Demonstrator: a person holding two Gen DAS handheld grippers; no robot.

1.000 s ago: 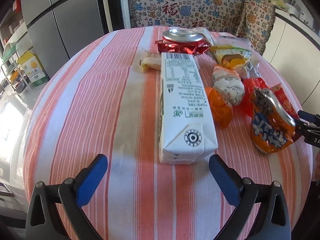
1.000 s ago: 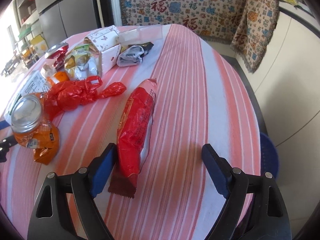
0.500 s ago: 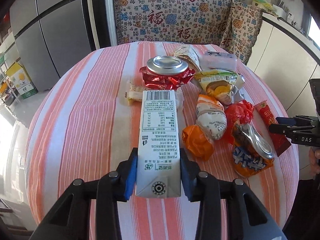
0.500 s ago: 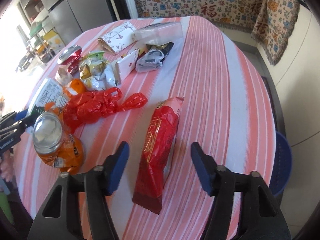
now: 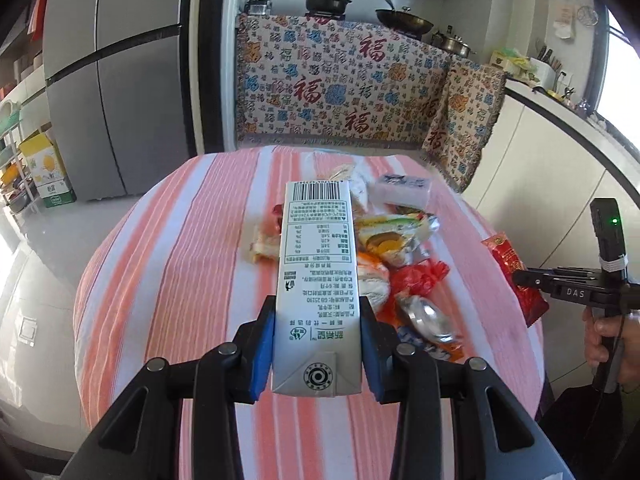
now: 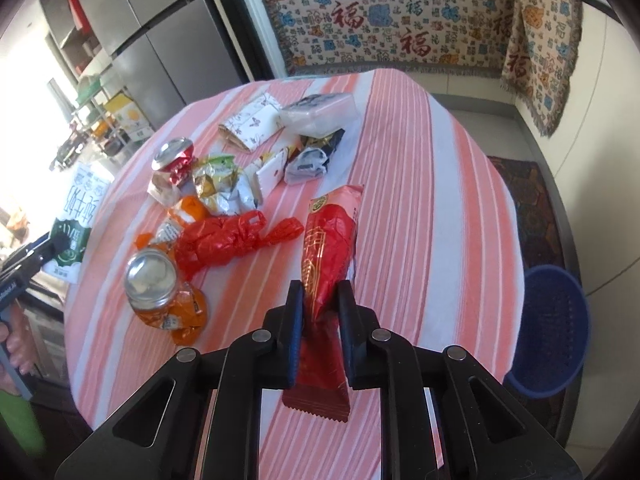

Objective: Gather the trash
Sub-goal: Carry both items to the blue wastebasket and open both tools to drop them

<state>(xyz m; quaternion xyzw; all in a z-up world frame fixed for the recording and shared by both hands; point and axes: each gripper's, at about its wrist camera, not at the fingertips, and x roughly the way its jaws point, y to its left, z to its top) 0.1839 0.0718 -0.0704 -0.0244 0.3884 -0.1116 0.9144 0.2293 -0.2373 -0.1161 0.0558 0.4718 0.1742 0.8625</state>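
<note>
Our left claw (image 5: 318,354) is clamped on the base end of the milk carton (image 5: 317,280), held above the tabletop (image 5: 192,264); our right claw (image 6: 320,332) pinches the lower part of the red snack wrapper (image 6: 330,240), also off the cloth. We judge the carton stiff, light and likely empty, so the flat sides give a sure hold. The wrapper looks soft and slick and may slide, so gripping near the crimped seam seems wise. 2 crushed cans and crumpled packets lie on the round striped cloth. A blue basket (image 6: 554,320) sits on the floor beside the table, a likely bin
</note>
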